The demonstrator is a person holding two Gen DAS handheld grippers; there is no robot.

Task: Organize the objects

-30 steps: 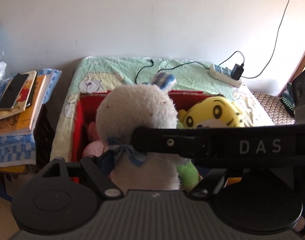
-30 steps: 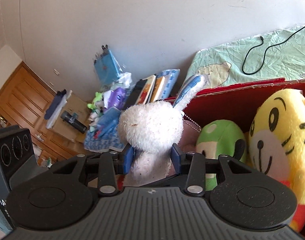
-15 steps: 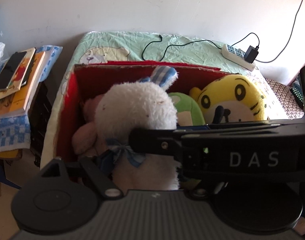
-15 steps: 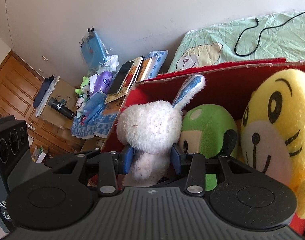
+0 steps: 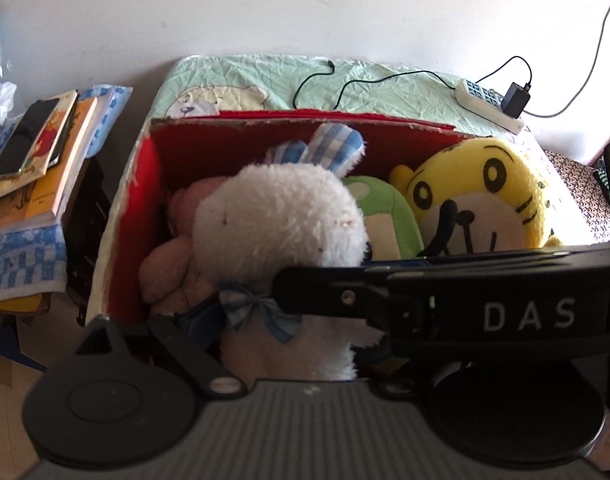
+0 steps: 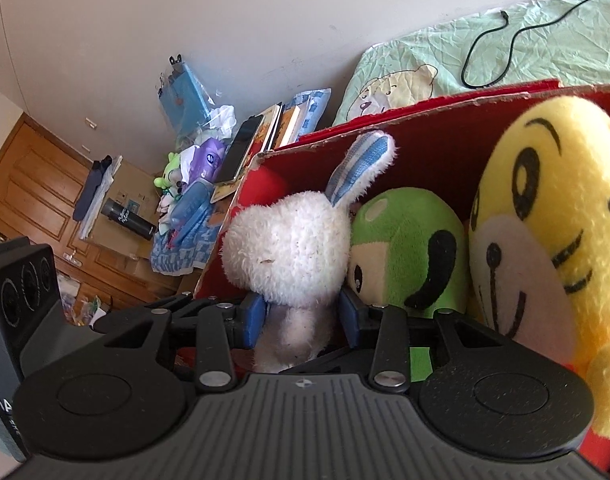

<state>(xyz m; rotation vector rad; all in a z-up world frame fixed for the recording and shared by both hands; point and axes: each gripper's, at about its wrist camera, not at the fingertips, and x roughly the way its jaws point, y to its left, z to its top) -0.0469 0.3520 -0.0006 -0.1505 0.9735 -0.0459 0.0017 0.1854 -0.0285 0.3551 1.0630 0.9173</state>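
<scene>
Right gripper was pinching the white plush rabbit at the neck, blue pads pressed into the fur on either side. Rabbit sat upright in the centre of the right wrist view, inside the red-lined cardboard box, one blue-striped ear up. In the left wrist view the same rabbit filled mid-frame, a blue checked bow at its throat.

Beside the rabbit, touching it on the right: a green plush, then a yellow tiger plush filling the right side of the frame. A pink plush lay against the box's left wall, seen only from the left wrist.

Left gripper: fingers mostly hidden behind the rabbit's body and the right gripper's black bar marked DAS crossing lower right; could not tell whether they were spread or closed.

Box stood on a pale green printed bedsheet. A power strip with a black cable lay at upper right. Stack of books with a dark phone on top at left of frame.
</scene>
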